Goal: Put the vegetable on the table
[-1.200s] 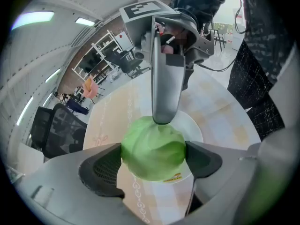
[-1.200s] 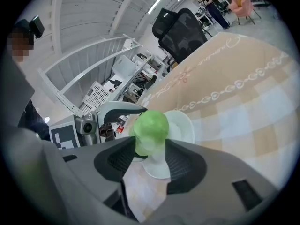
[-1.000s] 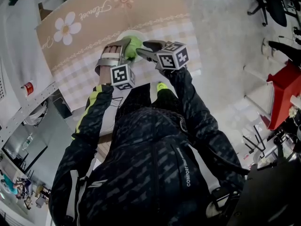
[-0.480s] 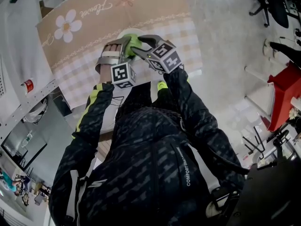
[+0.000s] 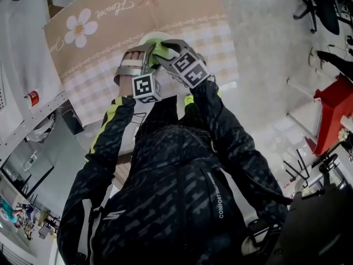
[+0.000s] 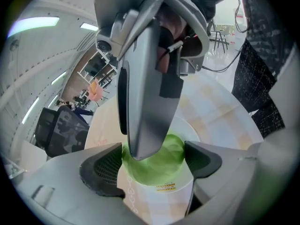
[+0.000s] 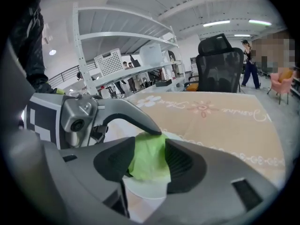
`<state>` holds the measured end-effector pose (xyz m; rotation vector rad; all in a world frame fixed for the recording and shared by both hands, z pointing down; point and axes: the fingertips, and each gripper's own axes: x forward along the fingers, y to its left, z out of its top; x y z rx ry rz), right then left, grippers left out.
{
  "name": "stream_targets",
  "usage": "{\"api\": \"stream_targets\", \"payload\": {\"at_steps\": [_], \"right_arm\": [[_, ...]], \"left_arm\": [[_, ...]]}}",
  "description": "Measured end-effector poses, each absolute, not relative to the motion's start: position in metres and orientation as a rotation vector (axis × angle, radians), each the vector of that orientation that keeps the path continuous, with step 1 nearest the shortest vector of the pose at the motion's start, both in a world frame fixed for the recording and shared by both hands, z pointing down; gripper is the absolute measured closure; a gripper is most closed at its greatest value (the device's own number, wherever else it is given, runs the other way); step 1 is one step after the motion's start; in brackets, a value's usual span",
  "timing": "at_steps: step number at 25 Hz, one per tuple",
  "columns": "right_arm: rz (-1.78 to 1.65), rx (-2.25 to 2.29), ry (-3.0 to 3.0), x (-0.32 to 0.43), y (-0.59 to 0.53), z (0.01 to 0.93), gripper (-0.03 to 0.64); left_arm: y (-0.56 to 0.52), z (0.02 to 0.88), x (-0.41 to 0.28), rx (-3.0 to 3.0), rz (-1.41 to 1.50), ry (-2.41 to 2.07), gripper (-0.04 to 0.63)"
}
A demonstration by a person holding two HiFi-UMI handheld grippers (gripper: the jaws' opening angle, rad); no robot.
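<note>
Left gripper [image 6: 153, 162]: jaws spread fairly wide, pads against either side of the vegetable [image 6: 171, 165]. Vegetable: green, leafy, upper centre of the head view, held over a white dish [image 7: 146, 188] on the table [image 5: 105, 21], which has a tan flowered cloth. Can't tell whether it touches the dish. Right gripper [image 7: 149, 165]: reaches in from the right, jaws narrower, both pads pressed on the same vegetable. Its jaws cross in front of the left gripper's.

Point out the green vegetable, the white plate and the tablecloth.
vegetable [image 7: 147, 156], right gripper view, leaf's middle.
plate [image 7: 146, 188], right gripper view, bare white part.
tablecloth [image 7: 215, 123], right gripper view, bare tan part.
</note>
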<state>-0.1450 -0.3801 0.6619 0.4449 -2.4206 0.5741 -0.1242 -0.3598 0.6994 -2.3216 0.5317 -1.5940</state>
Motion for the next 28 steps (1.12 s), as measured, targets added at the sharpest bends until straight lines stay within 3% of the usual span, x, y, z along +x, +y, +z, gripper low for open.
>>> {"api": "stream_targets", "payload": {"at_steps": [28], "right_arm": [[0.542,0.472,-2.392,-0.144,-0.38,0.666,0.41]], "left_arm": [[-0.353,0.671,-0.142,-2.479,-1.368,0.776,0.204]]}}
